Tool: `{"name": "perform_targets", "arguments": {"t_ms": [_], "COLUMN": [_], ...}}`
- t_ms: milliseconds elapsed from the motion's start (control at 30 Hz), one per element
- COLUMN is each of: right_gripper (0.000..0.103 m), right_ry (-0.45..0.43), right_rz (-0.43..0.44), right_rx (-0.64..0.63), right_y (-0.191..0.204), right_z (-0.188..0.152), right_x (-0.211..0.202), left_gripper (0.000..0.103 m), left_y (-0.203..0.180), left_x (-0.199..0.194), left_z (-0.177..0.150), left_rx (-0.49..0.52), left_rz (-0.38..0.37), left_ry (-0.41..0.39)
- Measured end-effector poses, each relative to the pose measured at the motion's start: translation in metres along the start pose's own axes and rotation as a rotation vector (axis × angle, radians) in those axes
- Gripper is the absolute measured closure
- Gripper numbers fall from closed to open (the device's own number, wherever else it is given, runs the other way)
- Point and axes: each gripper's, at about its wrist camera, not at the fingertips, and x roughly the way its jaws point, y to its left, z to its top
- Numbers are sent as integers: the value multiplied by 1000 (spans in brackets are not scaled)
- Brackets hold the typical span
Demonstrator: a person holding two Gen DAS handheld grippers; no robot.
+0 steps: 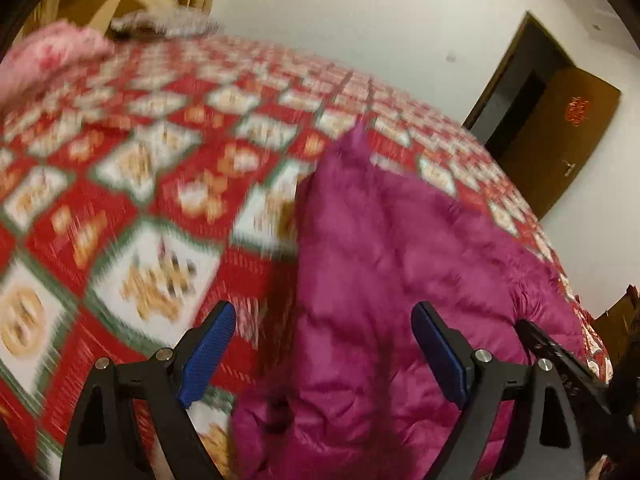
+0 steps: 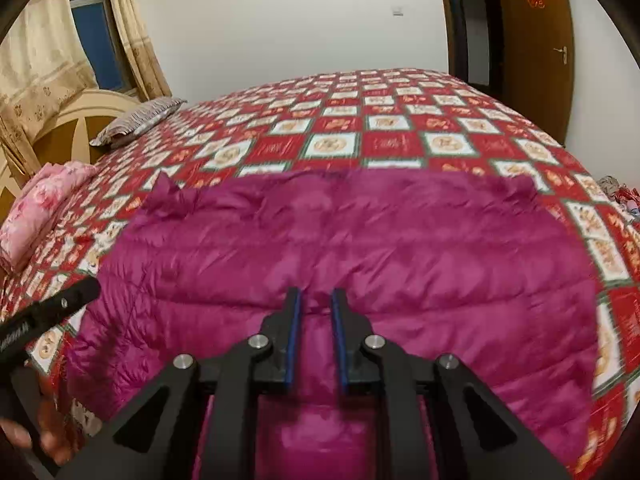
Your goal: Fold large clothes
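A magenta puffer jacket [image 2: 340,240] lies spread flat on the red patterned bedspread [image 2: 360,128]. In the left wrist view the jacket [image 1: 400,260] fills the right half, blurred by motion. My left gripper [image 1: 324,352] is open and empty above the jacket's left edge. It also shows at the left of the right wrist view [image 2: 52,312]. My right gripper [image 2: 316,312] hovers over the jacket's near middle, its jaws narrowly apart with a small gap. I cannot tell whether fabric is pinched between them.
A folded pink blanket [image 2: 36,208] and a striped pillow [image 2: 136,120] lie at the bed's left by the headboard [image 2: 72,120]. A brown door [image 2: 532,52] stands open at the far right. Curtains [image 2: 40,60] hang at the window.
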Motion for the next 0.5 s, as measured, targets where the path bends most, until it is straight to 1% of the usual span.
{"name": "perform_targets", "arguments": {"t_ms": [33, 67, 133, 233, 267, 300, 333, 400, 433, 467, 500], "right_gripper": [85, 86, 90, 90, 90, 90, 90, 90, 90, 90, 90], "right_ry": [27, 36, 26, 29, 28, 25, 23, 19, 19, 19, 20], "right_rz": [-5, 1, -4, 9, 9, 8, 7, 12, 18, 26, 36], "right_rx": [9, 24, 23, 37, 38, 39, 39, 42, 48, 54, 63], "right_y": [-1, -4, -8, -10, -10, -10, -11, -11, -13, -13, -15], "right_z": [-5, -10, -16, -17, -18, -18, -19, -19, -19, -19, -20], "right_x": [9, 16, 20, 18, 18, 17, 17, 16, 16, 18, 18], "left_gripper": [13, 13, 13, 13, 13, 13, 13, 13, 20, 42, 50], "left_y": [1, 2, -3, -11, -14, -15, -17, -18, -19, -21, -23], "left_x": [8, 11, 7, 10, 11, 12, 13, 13, 13, 14, 16], "left_z": [-5, -10, -17, -20, -20, -20, -20, -20, -19, -17, -15], "left_rx": [-23, -43, -33, 1, 4, 1, -8, -30, -51, -70, -75], "left_rz": [-15, -29, -24, -8, -13, -28, -69, -124, -162, -208, -233], "left_ry": [37, 45, -11, -19, -26, -31, -40, -55, -65, -71, -68]}}
